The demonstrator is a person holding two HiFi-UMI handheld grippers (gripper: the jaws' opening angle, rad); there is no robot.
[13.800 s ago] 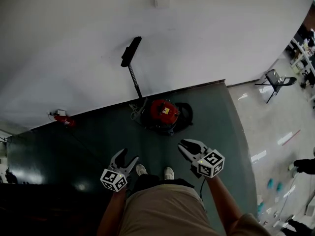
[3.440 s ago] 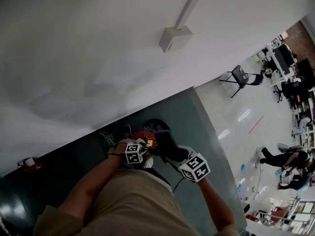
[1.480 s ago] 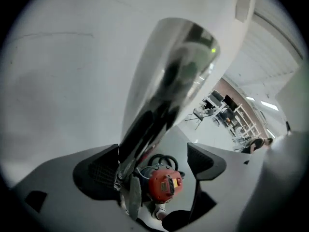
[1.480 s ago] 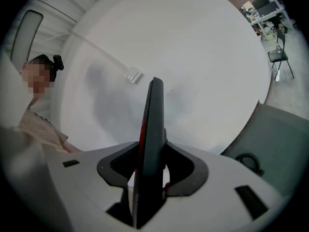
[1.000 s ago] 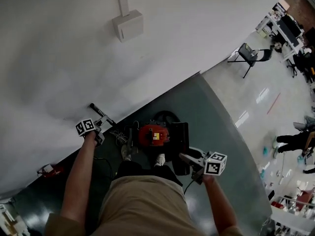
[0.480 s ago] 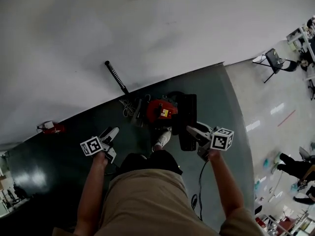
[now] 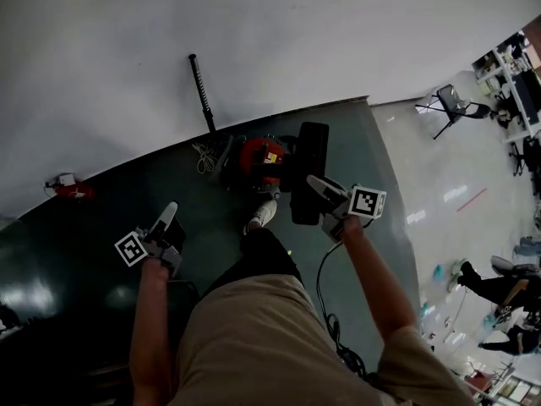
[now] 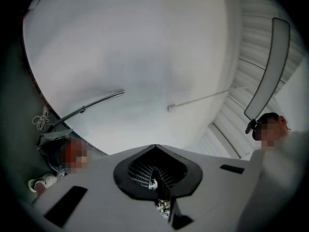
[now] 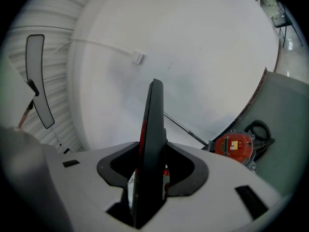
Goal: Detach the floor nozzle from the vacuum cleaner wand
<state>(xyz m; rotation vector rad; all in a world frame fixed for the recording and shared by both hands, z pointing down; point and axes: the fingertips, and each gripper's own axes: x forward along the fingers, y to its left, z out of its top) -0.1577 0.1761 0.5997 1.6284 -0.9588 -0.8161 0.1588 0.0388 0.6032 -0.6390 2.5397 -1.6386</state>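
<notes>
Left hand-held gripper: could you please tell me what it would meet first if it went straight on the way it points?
Most likely the white wall; nothing stands before it in the left gripper view, though depth is unclear. The wand leans left of that line.

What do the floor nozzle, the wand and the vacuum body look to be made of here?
The floor nozzle looks like moulded plastic: matte black, a red strip, a thin smooth edge. The wand is a dark slim tube, metal or hard plastic; too small to tell. The vacuum body has a glossy red shell, probably plastic, with a yellow label.
</notes>
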